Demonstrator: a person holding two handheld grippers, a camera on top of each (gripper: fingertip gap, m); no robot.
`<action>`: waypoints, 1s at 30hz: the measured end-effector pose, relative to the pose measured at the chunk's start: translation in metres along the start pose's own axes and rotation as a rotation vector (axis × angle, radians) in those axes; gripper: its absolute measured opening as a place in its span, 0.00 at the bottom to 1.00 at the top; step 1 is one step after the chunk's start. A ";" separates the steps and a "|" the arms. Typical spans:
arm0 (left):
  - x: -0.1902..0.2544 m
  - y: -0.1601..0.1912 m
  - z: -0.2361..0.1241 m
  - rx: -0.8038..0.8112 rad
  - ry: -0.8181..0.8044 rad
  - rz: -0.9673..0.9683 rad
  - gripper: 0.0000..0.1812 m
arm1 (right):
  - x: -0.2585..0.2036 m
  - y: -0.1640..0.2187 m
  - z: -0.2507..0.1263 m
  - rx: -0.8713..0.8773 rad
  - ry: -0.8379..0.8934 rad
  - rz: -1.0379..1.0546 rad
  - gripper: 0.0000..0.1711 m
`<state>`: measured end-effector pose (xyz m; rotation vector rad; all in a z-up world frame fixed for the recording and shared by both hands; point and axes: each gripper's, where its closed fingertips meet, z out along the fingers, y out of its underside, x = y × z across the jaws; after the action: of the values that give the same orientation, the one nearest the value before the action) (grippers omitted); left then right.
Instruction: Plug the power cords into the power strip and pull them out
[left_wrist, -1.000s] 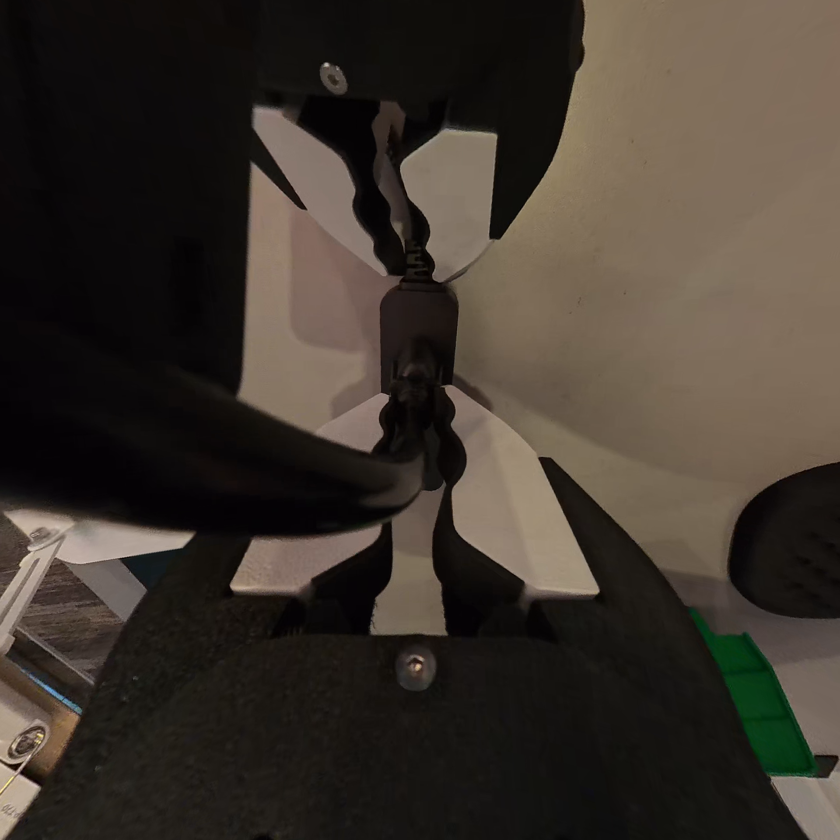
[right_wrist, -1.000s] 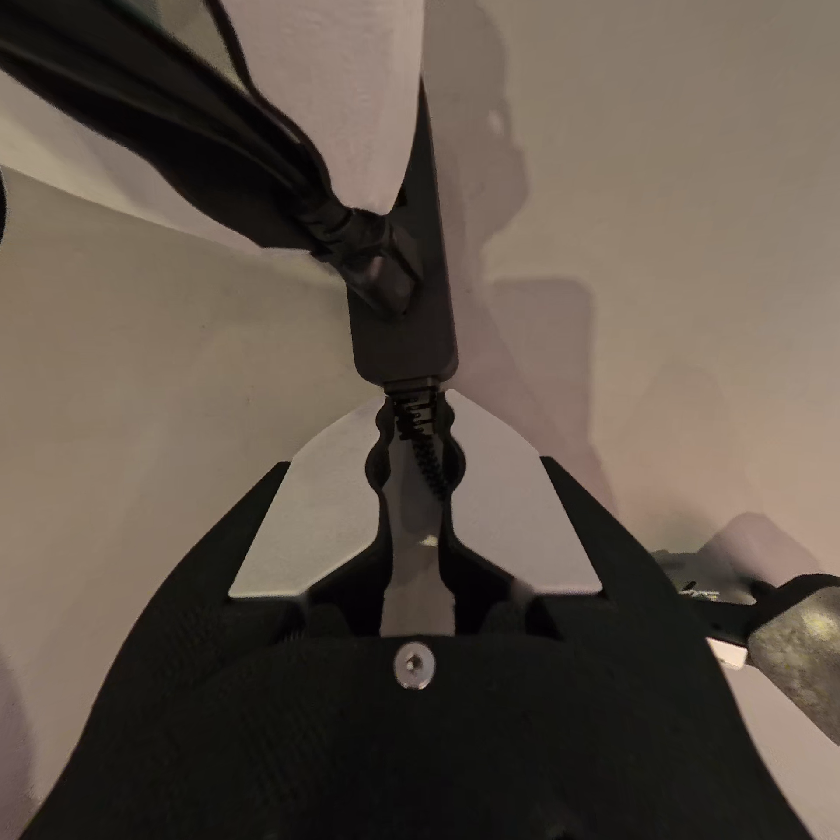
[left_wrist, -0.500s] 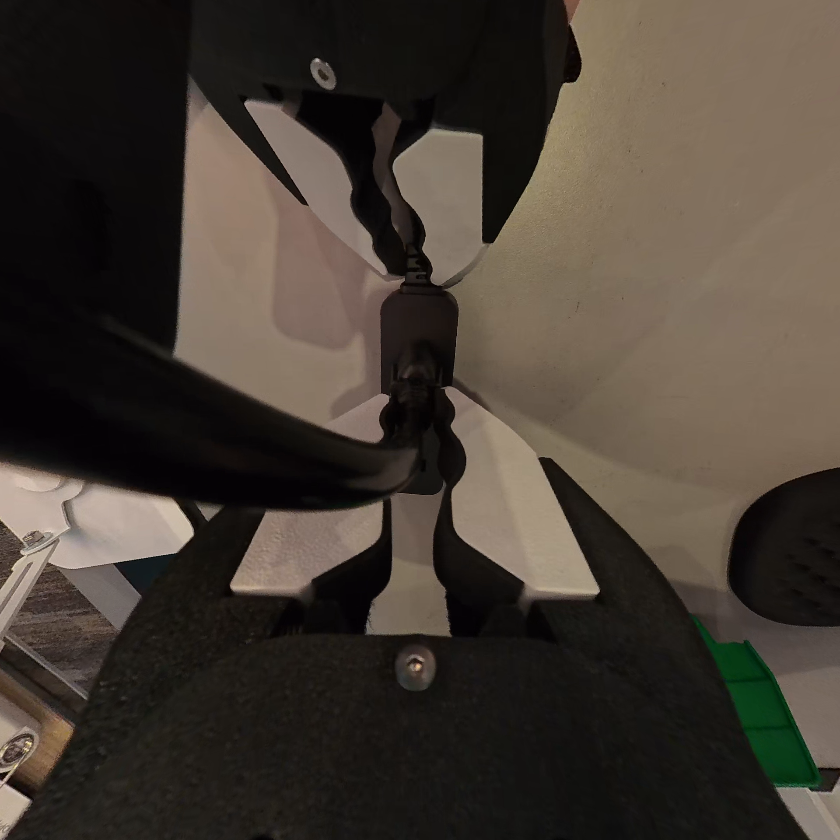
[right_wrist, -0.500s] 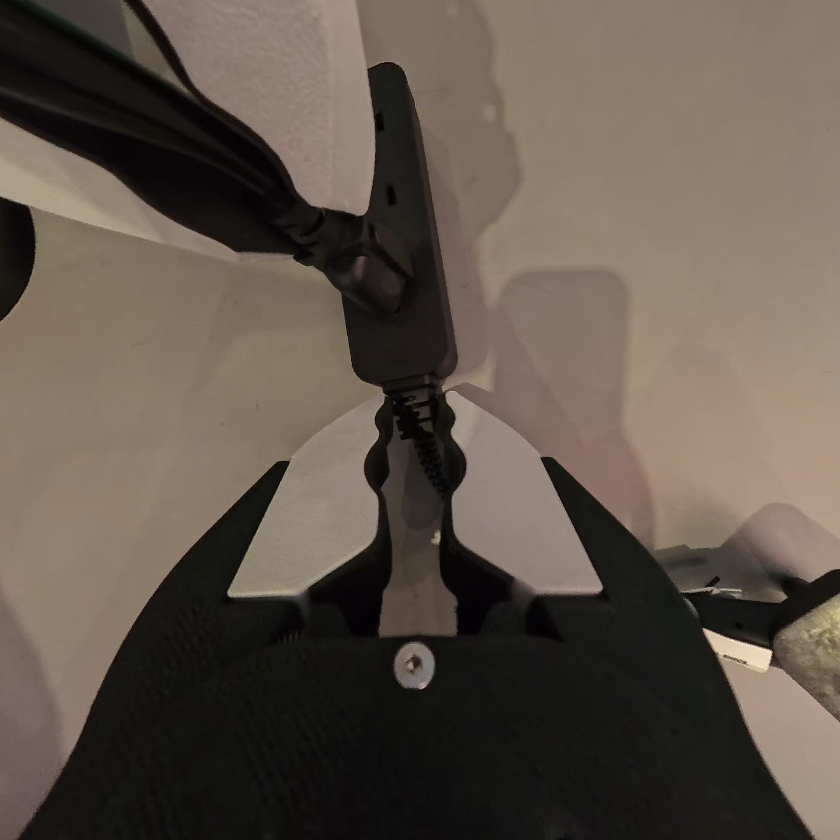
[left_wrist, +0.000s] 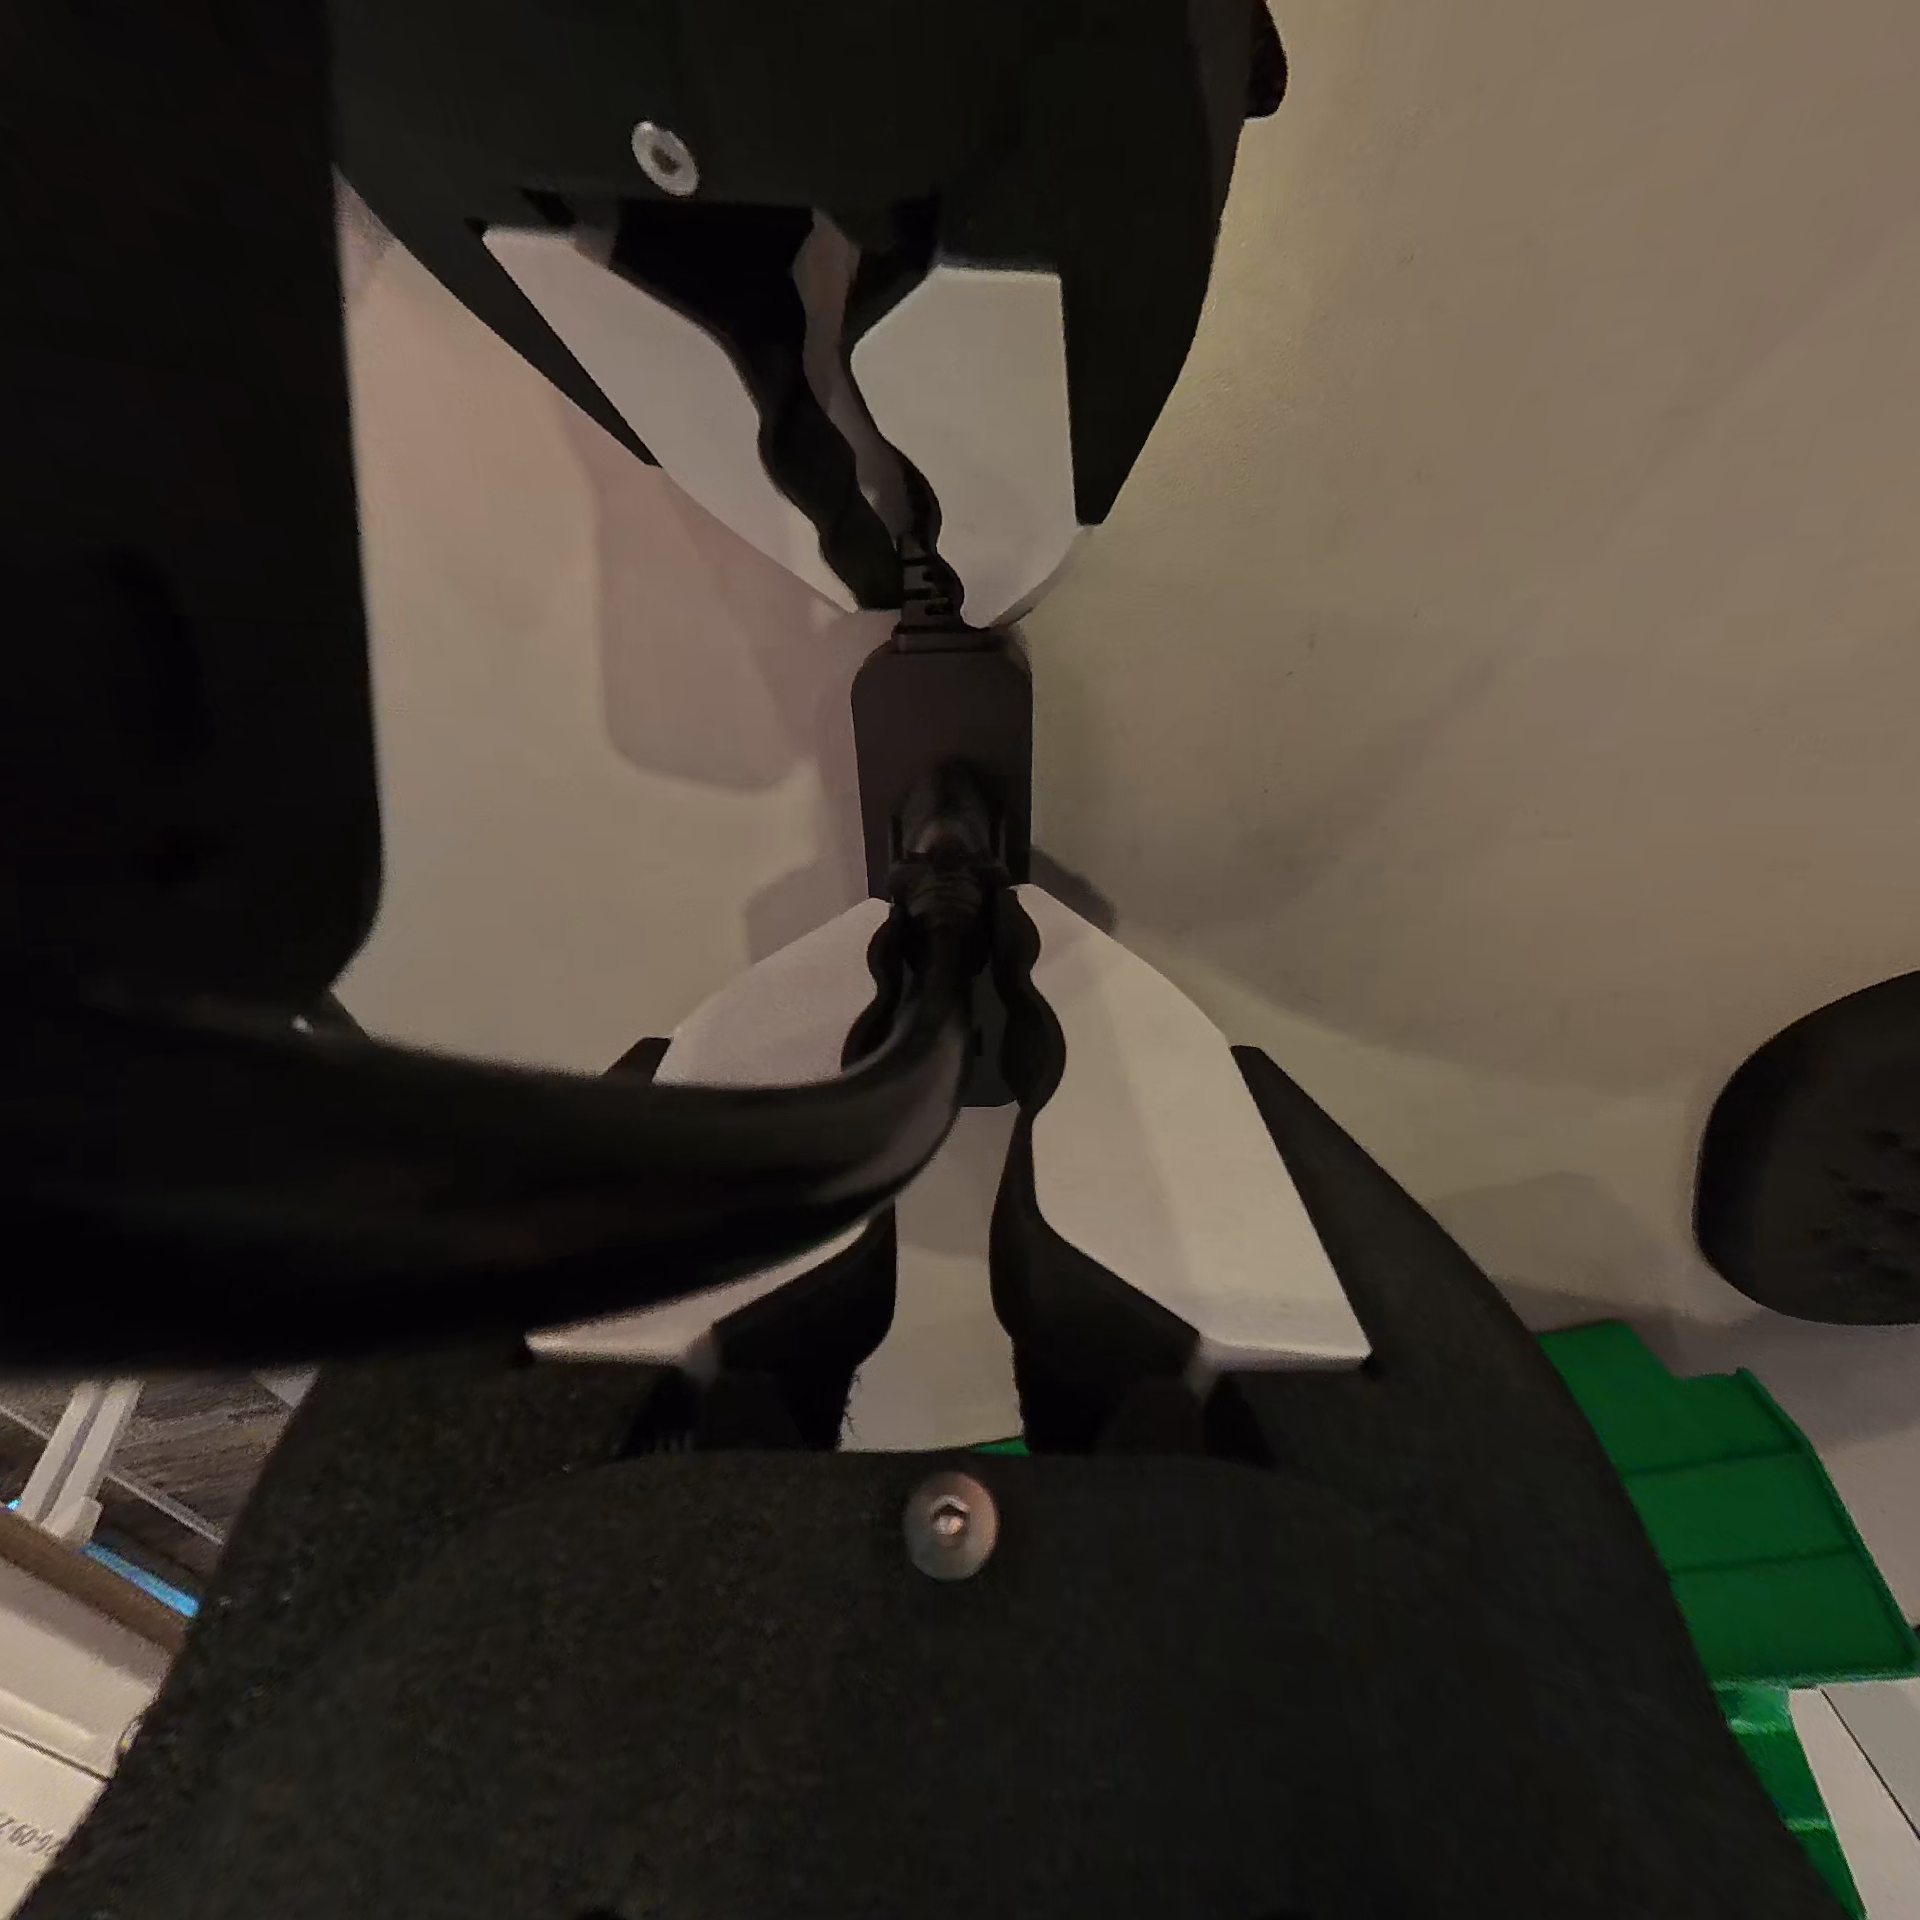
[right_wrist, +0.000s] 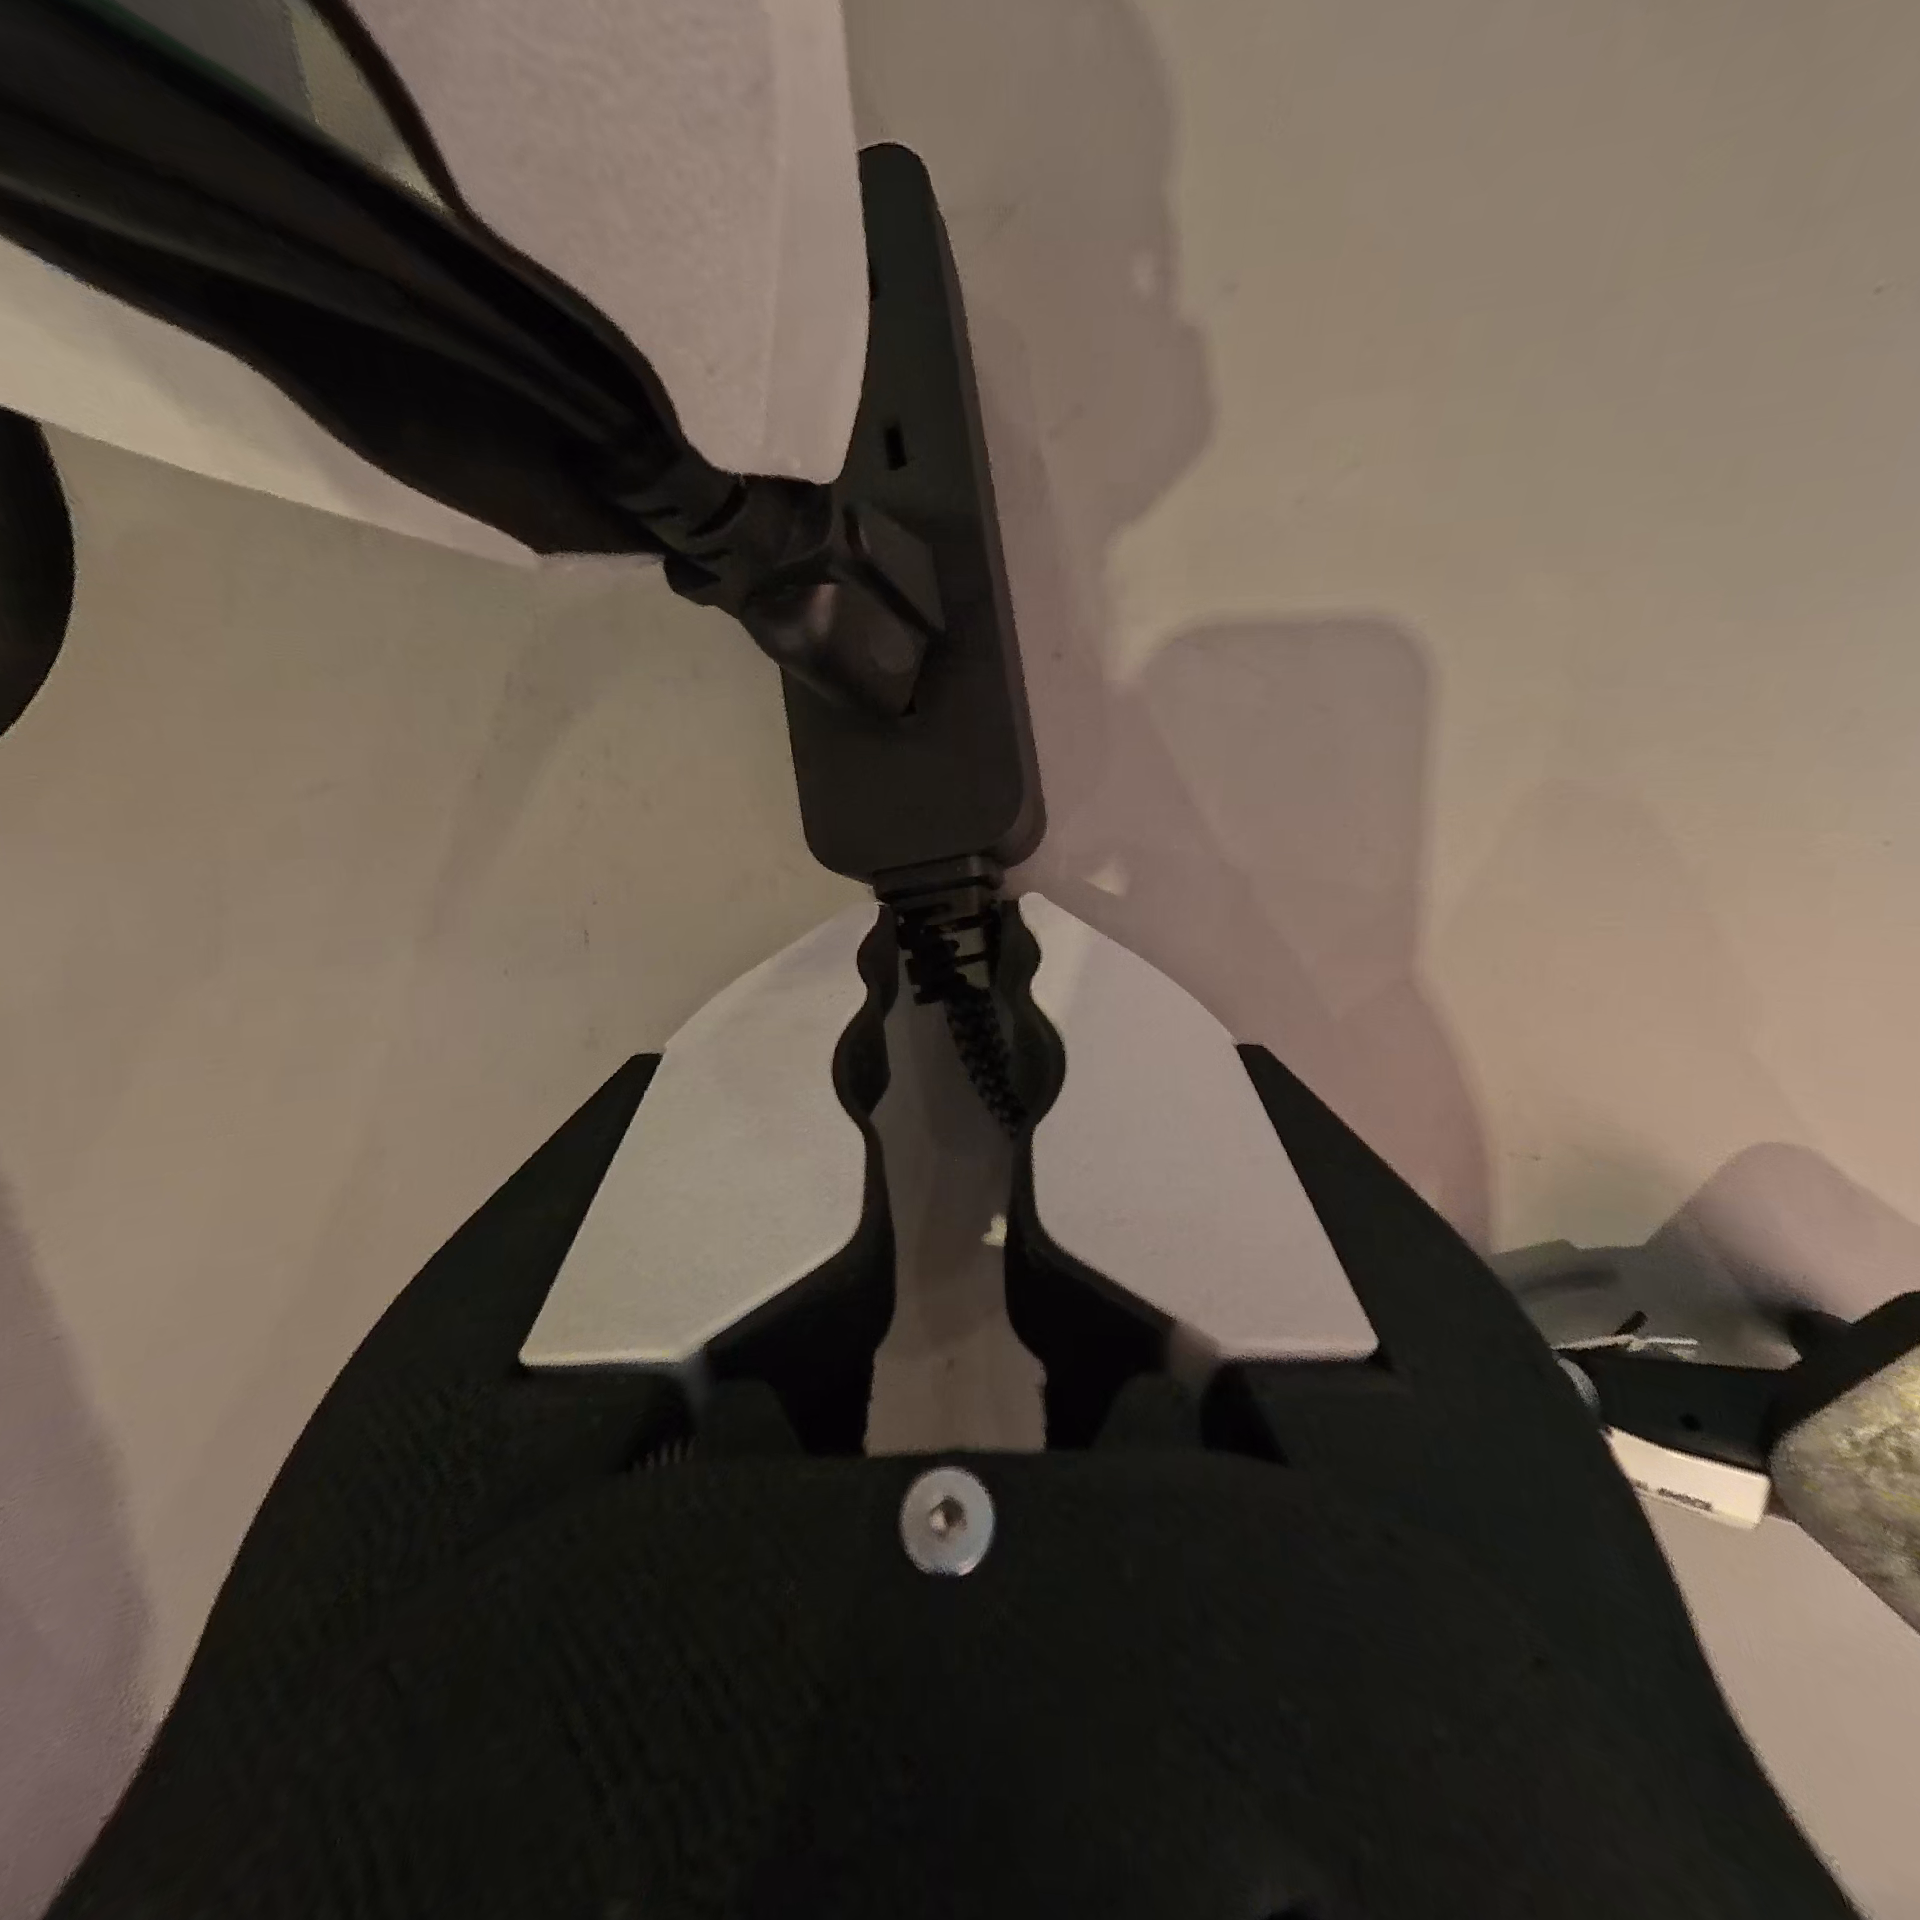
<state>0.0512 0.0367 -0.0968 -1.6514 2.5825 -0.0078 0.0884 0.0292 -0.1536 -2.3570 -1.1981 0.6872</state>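
A black power strip (right_wrist: 935, 748) is held off the surface, and it shows end-on in the left wrist view (left_wrist: 940, 717). A black plug (right_wrist: 842, 613) sits in one of its sockets. Its thick black cord (right_wrist: 364, 343) runs off to the upper left. My right gripper (right_wrist: 951, 914) is shut on the strip's own braided cable (right_wrist: 971, 1029) at the strain relief. It also shows at the top of the left wrist view (left_wrist: 920, 613). My left gripper (left_wrist: 940, 925) is shut on the power cord (left_wrist: 623, 1153) just behind the plug (left_wrist: 940, 821).
A green plastic bin (left_wrist: 1745, 1507) lies at the lower right of the left wrist view. Beside it is a dark round perforated object (left_wrist: 1829, 1153). A grey-handled tool (right_wrist: 1818, 1434) lies at the right edge of the right wrist view. Pale walls or surfaces lie behind. About 7 cm separates my left fingertips from my right.
The strip and both grippers have shifted together a little. More of the strip's length and its far end now show in the right wrist view. The plug stays in its socket.
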 end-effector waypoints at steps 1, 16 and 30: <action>0.000 0.000 0.000 0.008 0.006 0.001 0.08 | 0.000 0.000 0.000 0.000 -0.001 0.002 0.12; -0.001 0.000 0.000 0.017 0.014 -0.002 0.09 | 0.000 0.001 0.000 -0.003 -0.003 0.027 0.12; -0.001 0.000 0.000 0.053 0.001 -0.025 0.09 | 0.000 0.000 0.000 0.025 0.009 0.015 0.12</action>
<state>0.0516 0.0375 -0.0965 -1.6654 2.5397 -0.0786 0.0884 0.0290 -0.1540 -2.3476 -1.1629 0.6922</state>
